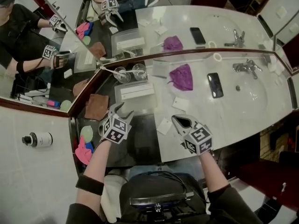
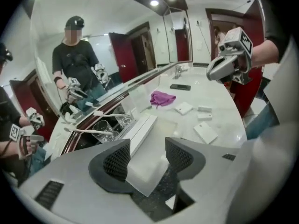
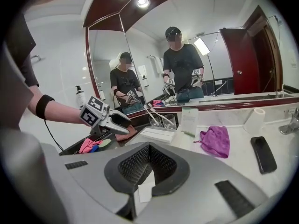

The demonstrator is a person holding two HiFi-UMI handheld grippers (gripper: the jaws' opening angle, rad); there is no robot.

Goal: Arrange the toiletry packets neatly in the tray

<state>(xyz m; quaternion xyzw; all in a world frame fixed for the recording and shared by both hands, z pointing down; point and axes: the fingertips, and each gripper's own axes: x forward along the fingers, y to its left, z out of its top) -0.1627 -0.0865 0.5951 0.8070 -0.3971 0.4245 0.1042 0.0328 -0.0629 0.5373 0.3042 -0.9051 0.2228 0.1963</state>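
Left claw is held with jaws well apart over the near corner of the tray, pads pressed on nothing. A long white packet is lodged just ahead, inside the tray. Right claw is seen closed and empty, poised just above a loose packet on the table; this is judged the next pick.

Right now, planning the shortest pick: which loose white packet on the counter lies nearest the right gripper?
The square packet just left of the right gripper; the others lie farther off, toward the purple cloth.
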